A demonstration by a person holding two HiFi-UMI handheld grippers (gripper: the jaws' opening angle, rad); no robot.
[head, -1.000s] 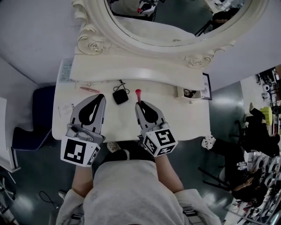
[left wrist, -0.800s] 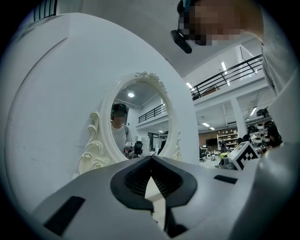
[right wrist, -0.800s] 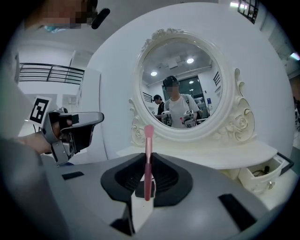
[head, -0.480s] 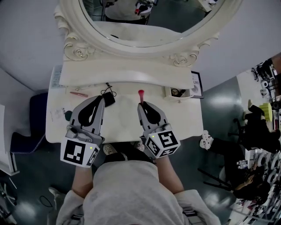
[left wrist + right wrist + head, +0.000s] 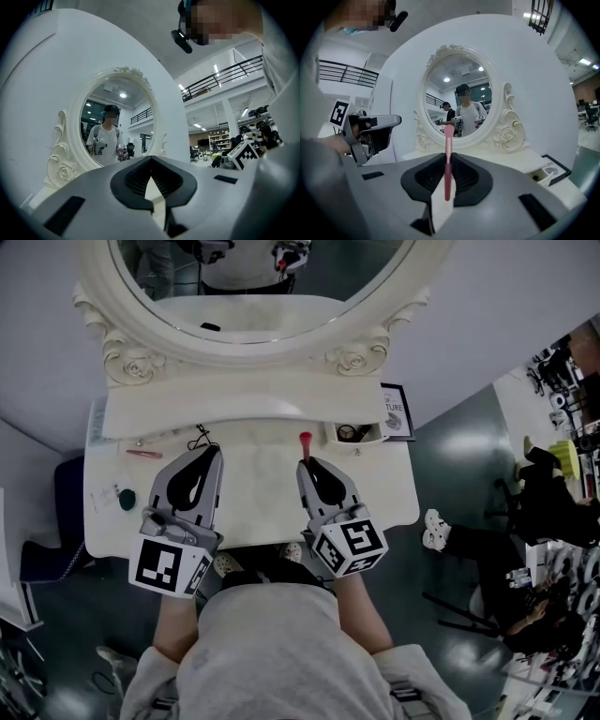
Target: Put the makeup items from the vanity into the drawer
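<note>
Seen from above, a person stands at a white vanity (image 5: 253,498) with a large oval mirror (image 5: 253,296) and holds a two-jaw tong tool in each hand. The right gripper (image 5: 303,463) is clamped on a slim pink makeup brush (image 5: 305,440). The pads pinch the handle, which runs along the line of the jaws, and the flared pink tip sticks out past them toward the mirror. The brush looks very light and stiff. Its thin, smooth handle could swivel or slip in a pinch, so a hold on the handle, clear of the softer tip, seems the right place, and gentle pressure should be enough. The left gripper (image 5: 214,450) has its jaws together at the tips with nothing between them. Both tools point away from the person, side by side over the middle of the tabletop, the left one about level and the right one dipped slightly. A small open drawer (image 5: 373,434) sits at the far right of the tabletop, near the brush tip and to its right, with something dark already inside. Other items lie on the left half of the vanity. A black pouch (image 5: 201,439) lies just beyond the left gripper's tips. A pink stick (image 5: 143,454) lies farther left, and a dark round item (image 5: 127,498) sits by the left edge. To reach the drawer, the brush would likely need to go right and slightly farther from the person.
</note>
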